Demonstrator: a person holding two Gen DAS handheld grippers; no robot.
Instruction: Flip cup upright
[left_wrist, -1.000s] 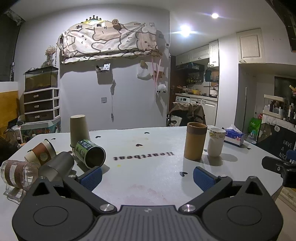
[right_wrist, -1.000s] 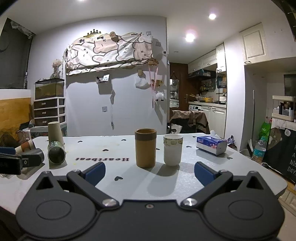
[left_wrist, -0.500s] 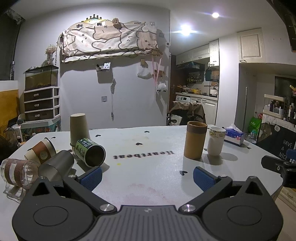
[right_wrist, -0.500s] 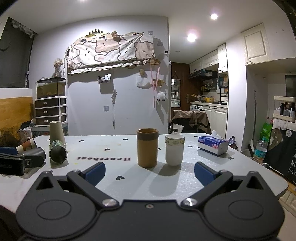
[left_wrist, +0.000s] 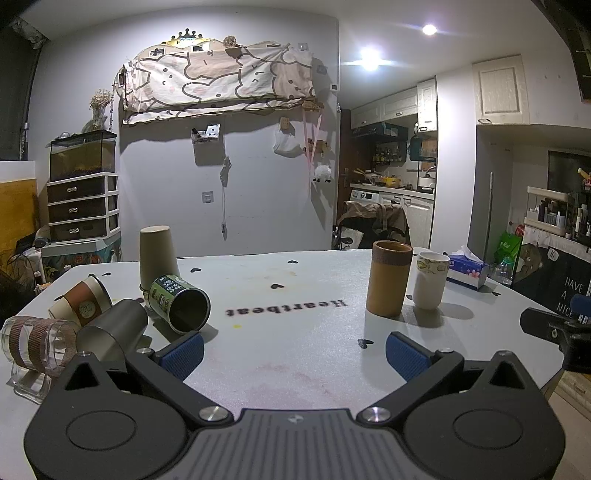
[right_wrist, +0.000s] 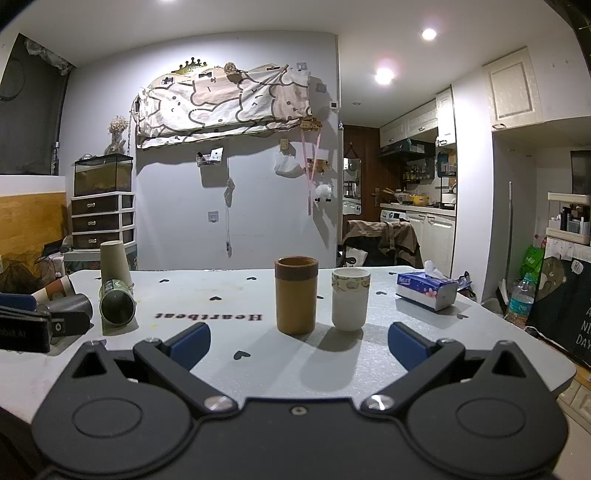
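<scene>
Several cups lie on their sides at the table's left: a green printed cup (left_wrist: 181, 302) with its mouth toward me, a dark grey cup (left_wrist: 114, 332), a brown-sleeved paper cup (left_wrist: 81, 302) and a clear cup with a brown sleeve (left_wrist: 33, 343). A tan paper cup (left_wrist: 157, 254) stands upside down behind them. A brown cup (left_wrist: 389, 282) and a white cup (left_wrist: 430, 284) stand upright at the right. My left gripper (left_wrist: 293, 352) is open and empty, near the grey cup. My right gripper (right_wrist: 299, 341) is open and empty, in front of the brown cup (right_wrist: 295, 295) and white cup (right_wrist: 349, 299).
A blue tissue box (right_wrist: 428, 290) lies at the table's right, near its edge. The white table (left_wrist: 295, 332) has "Heartbeat" printed mid-surface. The left gripper's body (right_wrist: 26, 328) shows at the left of the right wrist view. A drawer unit (left_wrist: 83, 206) stands beyond the far left edge.
Both grippers have shifted slightly; the view of the table is almost the same. No cup has moved.
</scene>
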